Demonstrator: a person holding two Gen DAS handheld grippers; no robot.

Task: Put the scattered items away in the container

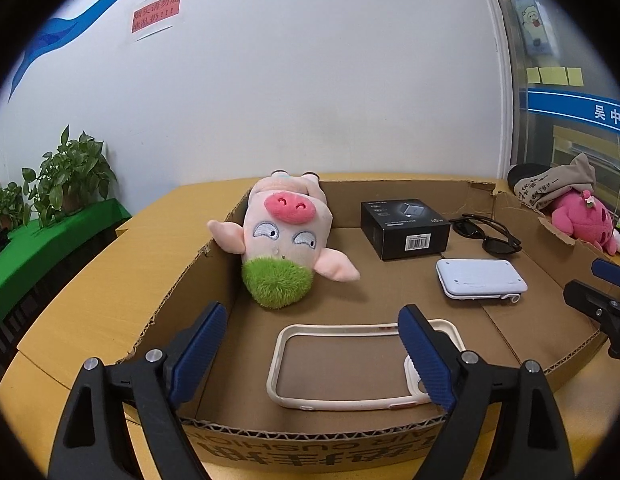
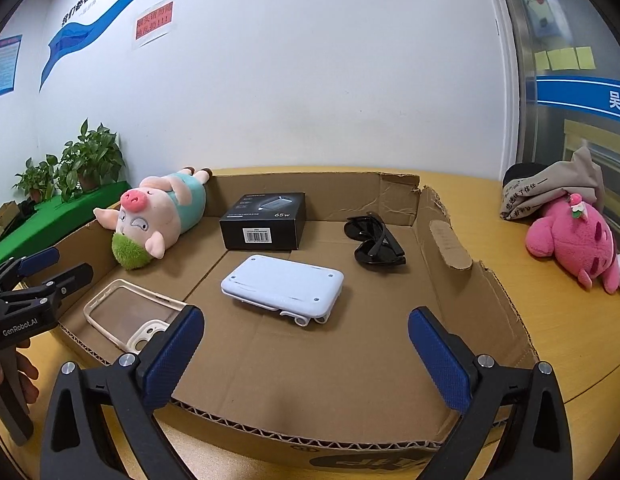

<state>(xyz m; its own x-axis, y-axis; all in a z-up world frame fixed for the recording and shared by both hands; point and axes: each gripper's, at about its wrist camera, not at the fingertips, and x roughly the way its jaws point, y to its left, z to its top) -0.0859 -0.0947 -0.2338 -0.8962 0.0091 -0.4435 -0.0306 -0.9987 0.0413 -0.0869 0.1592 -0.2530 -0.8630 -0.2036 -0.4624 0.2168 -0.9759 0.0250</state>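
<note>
A shallow cardboard box [image 1: 181, 280] [image 2: 450, 280] lies on the yellow table. Inside it lie a pink pig plush [image 1: 285, 236] [image 2: 157, 220], a black carton [image 1: 406, 228] [image 2: 265, 220], black sunglasses [image 1: 486, 232] [image 2: 376, 242], a white flat device [image 1: 480, 278] [image 2: 283, 286] and a cream phone case [image 1: 350, 364] [image 2: 129, 318]. My left gripper [image 1: 314, 356] is open and empty, above the phone case at the box's near left. My right gripper [image 2: 305, 360] is open and empty over the box's near edge. Each gripper shows in the other view: the left [image 2: 29, 280], the right [image 1: 606, 296].
A magenta plush [image 1: 586, 220] [image 2: 574, 238] and a grey cloth bag [image 1: 558, 188] [image 2: 554, 188] lie on the table right of the box. Potted plants [image 1: 65, 176] [image 2: 77, 164] stand on a green ledge at the left. A white wall is behind.
</note>
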